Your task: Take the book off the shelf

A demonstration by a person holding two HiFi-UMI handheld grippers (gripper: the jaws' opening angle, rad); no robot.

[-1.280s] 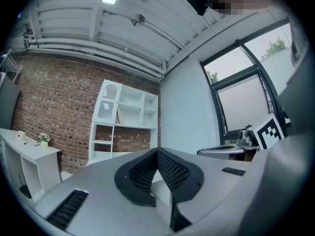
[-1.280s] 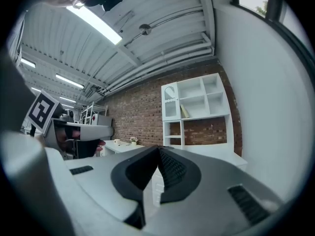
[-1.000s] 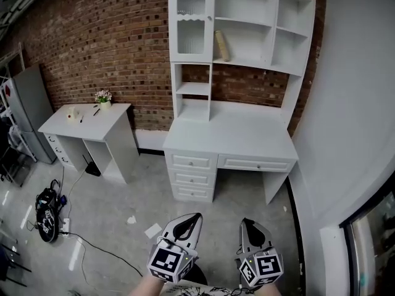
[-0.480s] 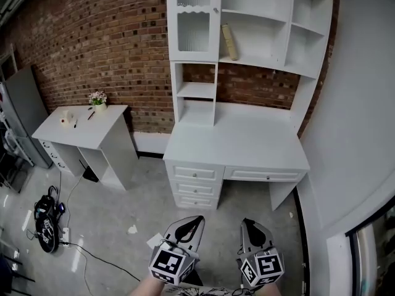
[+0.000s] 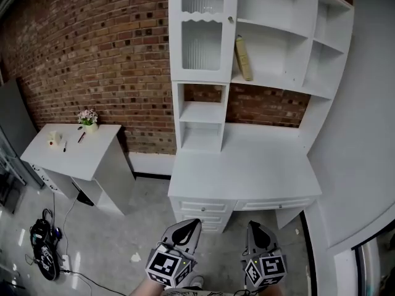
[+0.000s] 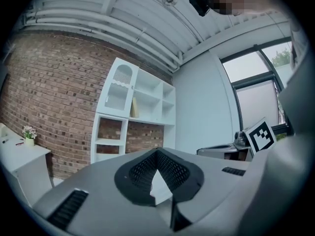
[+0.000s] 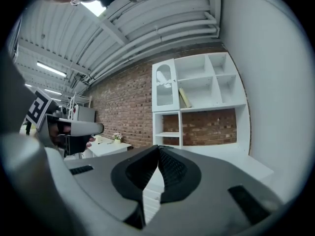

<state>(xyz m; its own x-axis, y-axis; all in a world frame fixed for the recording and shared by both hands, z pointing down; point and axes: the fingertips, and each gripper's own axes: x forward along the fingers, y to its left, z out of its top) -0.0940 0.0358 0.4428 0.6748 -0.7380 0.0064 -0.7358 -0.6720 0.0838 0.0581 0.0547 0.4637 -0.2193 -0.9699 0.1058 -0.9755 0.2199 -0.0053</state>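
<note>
A tan book (image 5: 243,58) leans upright in the middle bay of the white shelf unit (image 5: 274,85) above the desk (image 5: 244,165); it also shows in the left gripper view as the book (image 6: 133,107) and in the right gripper view as the book (image 7: 184,98). My left gripper (image 5: 186,228) and right gripper (image 5: 257,229) hang side by side low in the head view, short of the desk's front edge and far below the book. Both are shut with nothing between the jaws, as the left gripper (image 6: 156,154) and right gripper (image 7: 157,150) views show.
A glass-fronted cabinet door (image 5: 202,29) stands left of the book. A smaller white table (image 5: 71,152) with a flower pot (image 5: 88,119) sits to the left against the brick wall. Cables and a dark bag (image 5: 41,242) lie on the floor at left. A white wall (image 5: 364,140) bounds the right side.
The view has moved closer to the desk and shelf; the book sits larger and lower in frame. Both grippers stay side by side and shut.
</note>
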